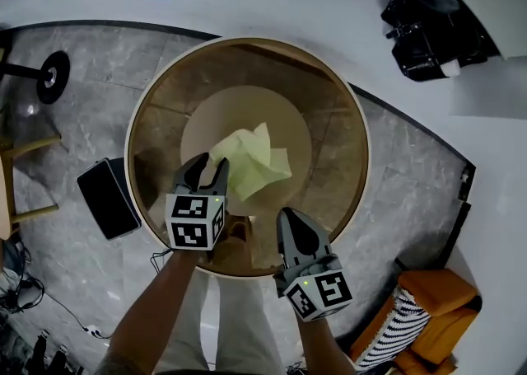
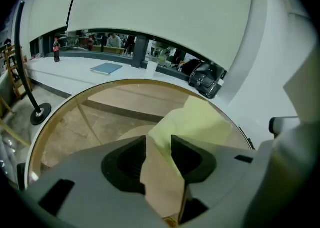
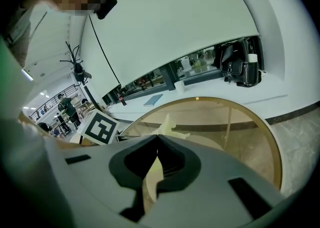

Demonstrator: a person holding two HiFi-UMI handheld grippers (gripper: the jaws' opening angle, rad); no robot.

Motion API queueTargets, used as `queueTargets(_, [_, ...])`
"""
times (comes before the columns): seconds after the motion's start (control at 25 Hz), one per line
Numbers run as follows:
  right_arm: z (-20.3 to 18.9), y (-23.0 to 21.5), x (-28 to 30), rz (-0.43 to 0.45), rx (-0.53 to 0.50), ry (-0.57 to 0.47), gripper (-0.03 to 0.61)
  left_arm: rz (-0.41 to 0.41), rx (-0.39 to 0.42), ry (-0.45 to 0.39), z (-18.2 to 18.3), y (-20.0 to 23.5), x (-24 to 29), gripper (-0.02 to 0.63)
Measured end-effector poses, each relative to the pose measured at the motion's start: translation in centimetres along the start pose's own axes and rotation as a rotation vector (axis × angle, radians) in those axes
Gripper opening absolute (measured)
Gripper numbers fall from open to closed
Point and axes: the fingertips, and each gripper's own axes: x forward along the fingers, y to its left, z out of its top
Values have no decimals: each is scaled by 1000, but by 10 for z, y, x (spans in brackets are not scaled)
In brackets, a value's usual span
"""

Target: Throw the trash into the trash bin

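A round trash bin [image 1: 356,118] with clear brown walls stands right below me. A crumpled pale yellow paper [image 1: 251,163] lies loose inside it, just past my left gripper [image 1: 206,169]. That gripper is over the bin's near left side. Its jaws stand apart, and in the left gripper view the paper [image 2: 200,122] shows beyond the left gripper [image 2: 159,147], with neither pad pressing on it. My right gripper [image 1: 295,218] hangs over the bin's near rim. In the right gripper view the right gripper [image 3: 158,142] has its tips together and holds nothing.
A black flat device [image 1: 109,197] lies on the grey floor left of the bin. A black round stand base [image 1: 51,75] sits further left. A black bag [image 1: 424,31] rests on the white curved counter behind. An orange and striped bag [image 1: 420,324] lies at the lower right.
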Motion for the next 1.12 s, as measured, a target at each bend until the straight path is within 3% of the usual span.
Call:
queueTargets(0.24, [-7, 5, 2, 14, -2, 27, 18, -12, -18, -2, 2, -3, 4, 153])
queueTargets(0.28, [-8, 5, 3, 15, -2, 31, 18, -13, -17, 3, 2, -3, 5, 137])
queueTargets(0.36, [-10, 6, 6, 15, -4, 40, 18, -13, -10, 10, 2, -3, 6, 31])
queueTargets(0.72, [-7, 23, 21, 31, -20, 56, 18, -34, -56, -8, 9, 12, -10, 26])
queueTargets(1.12, [-6, 108, 65, 169, -136, 117, 18, 47, -186, -82, 6, 92, -68, 26])
